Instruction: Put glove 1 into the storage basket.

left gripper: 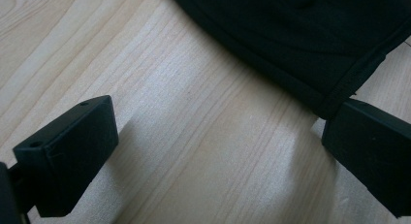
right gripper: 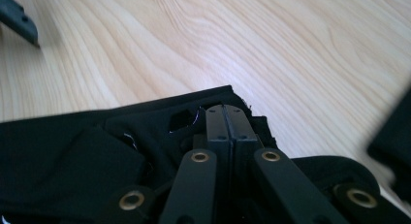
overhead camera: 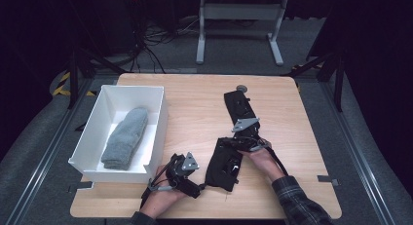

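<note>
We work near the front edge of the wooden table [overhead camera: 195,103], with bare wood open between the white box [overhead camera: 97,132] and the black garment [overhead camera: 224,164]; a grey sock [overhead camera: 125,137] lies inside the box. Our left gripper [left gripper: 218,151] stands wide open, one jaw touching the garment's hem. Our right gripper [right gripper: 226,124] is clamped on the garment's top edge. We read no labels.
</note>
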`<control>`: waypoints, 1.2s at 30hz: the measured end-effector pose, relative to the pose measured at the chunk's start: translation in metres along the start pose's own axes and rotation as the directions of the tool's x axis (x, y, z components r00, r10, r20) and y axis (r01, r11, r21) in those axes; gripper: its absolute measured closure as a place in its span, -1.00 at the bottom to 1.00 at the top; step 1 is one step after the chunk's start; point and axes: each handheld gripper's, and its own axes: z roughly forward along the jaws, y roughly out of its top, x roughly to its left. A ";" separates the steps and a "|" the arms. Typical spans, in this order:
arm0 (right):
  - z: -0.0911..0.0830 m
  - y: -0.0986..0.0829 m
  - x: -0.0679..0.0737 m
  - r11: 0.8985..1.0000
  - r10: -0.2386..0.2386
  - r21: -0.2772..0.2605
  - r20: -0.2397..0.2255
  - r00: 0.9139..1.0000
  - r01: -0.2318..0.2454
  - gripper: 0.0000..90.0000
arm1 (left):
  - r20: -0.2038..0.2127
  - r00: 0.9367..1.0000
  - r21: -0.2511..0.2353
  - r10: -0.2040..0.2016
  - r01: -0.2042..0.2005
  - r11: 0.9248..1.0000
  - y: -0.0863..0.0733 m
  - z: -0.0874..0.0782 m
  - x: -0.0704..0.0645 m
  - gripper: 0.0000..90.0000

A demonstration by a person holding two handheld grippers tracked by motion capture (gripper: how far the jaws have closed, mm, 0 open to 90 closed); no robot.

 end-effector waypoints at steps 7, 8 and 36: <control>0.017 0.014 0.005 1.000 -0.009 -0.019 -0.024 1.000 0.009 1.00 | 0.004 1.000 -0.003 -0.001 0.001 1.000 0.000 0.000 0.000 -1.00; 0.018 0.015 0.005 1.000 -0.013 -0.018 -0.025 1.000 0.012 1.00 | 0.004 1.000 -0.002 -0.002 0.002 1.000 0.000 0.000 0.000 -1.00; -0.051 -0.043 -0.078 0.989 0.150 -0.036 0.179 0.972 -0.146 1.00 | 0.001 1.000 -0.001 0.002 -0.002 1.000 0.000 0.000 0.000 -1.00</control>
